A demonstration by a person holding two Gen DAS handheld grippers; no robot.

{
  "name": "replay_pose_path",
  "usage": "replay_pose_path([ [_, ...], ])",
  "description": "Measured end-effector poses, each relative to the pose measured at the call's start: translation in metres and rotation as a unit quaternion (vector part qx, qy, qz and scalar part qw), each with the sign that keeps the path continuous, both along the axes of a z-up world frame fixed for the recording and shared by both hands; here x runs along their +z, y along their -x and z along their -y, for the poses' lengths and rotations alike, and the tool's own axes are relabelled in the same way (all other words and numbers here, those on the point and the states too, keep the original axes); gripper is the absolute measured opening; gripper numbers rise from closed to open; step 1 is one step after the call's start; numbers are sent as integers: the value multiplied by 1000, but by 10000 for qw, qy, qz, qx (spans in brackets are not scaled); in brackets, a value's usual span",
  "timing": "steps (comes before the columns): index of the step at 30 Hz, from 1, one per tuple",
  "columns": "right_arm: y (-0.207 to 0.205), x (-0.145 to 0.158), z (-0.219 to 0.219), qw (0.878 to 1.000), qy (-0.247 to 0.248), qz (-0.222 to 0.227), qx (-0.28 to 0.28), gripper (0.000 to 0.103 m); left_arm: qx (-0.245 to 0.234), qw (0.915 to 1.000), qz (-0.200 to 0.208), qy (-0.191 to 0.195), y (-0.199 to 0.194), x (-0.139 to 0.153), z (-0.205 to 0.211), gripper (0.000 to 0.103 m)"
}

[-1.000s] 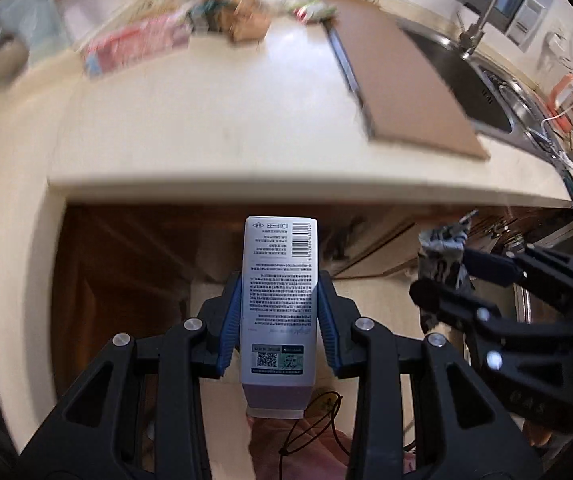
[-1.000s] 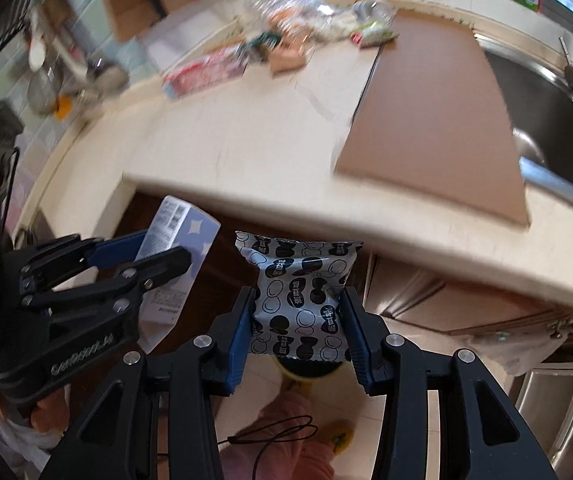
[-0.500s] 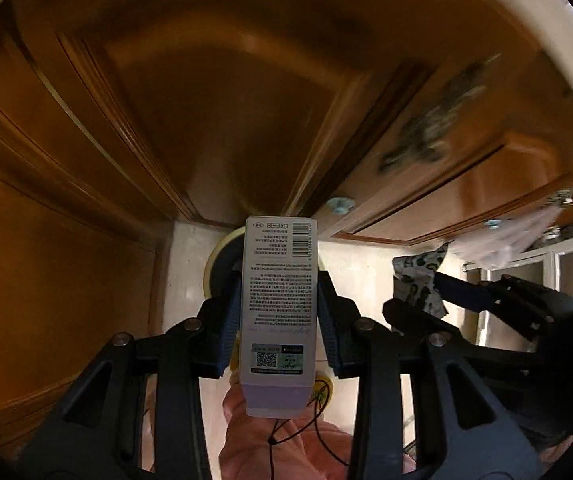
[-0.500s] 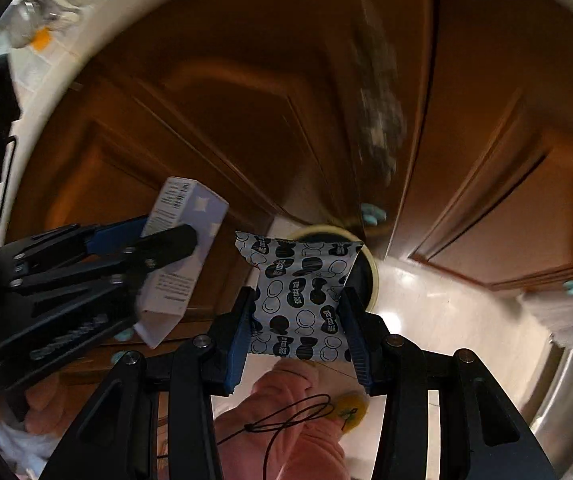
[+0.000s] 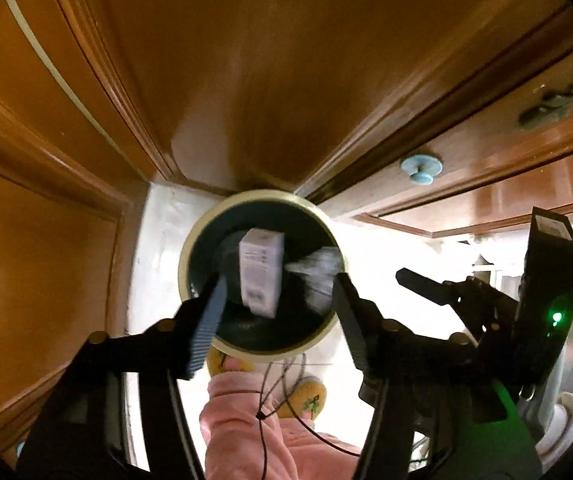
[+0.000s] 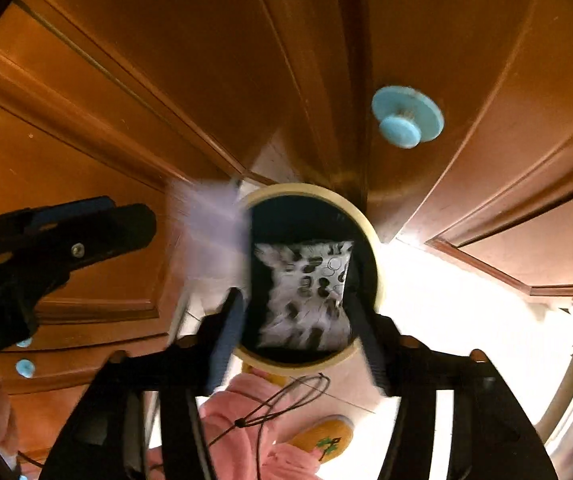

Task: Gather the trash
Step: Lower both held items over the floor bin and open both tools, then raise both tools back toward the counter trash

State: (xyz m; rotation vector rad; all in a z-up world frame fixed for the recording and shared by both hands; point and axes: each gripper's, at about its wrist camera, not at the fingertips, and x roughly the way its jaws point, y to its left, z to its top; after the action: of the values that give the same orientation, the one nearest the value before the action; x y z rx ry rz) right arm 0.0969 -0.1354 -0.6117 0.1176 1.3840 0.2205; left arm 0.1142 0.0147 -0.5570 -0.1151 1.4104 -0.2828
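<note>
Both grippers have let go since half a second ago: left gripper (image 5: 274,296) and right gripper (image 6: 294,312) stand spread wide. Ahead of them, the white carton (image 5: 260,270) and spotted wrapper (image 6: 306,292) fall, blurred, over the round bin (image 5: 196,240).

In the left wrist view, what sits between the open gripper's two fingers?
The white carton, blurred and touching neither finger, over the dark mouth of the trash bin.

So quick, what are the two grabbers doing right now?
Left gripper: open, the white carton dropping into the bin.
Right gripper: open, the spotted wrapper falling free.
</note>
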Motion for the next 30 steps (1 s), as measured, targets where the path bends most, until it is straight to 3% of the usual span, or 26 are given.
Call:
replay_pose_path([
  [3,0,-4,-5,9999,44,96,60,74,-75,9999,-105,-37,2,-5,-5,57],
  [7,3,3,-13,9998,64,147,148,74,-102,9999,-59,-77,9,5,-9,57],
  [13,14,43,-21,9999,2,84,82,74,-92,9999,48,-110,24,53,-18,57],
  [23,43,161,-15,9992,-143,345,-162,74,-341,9966,650,-377,45,186,-12,57],
  [30,66,260,-8,9971,-136,716,-228,74,-582,9928,1039,-138,63,293,-3,57],
])
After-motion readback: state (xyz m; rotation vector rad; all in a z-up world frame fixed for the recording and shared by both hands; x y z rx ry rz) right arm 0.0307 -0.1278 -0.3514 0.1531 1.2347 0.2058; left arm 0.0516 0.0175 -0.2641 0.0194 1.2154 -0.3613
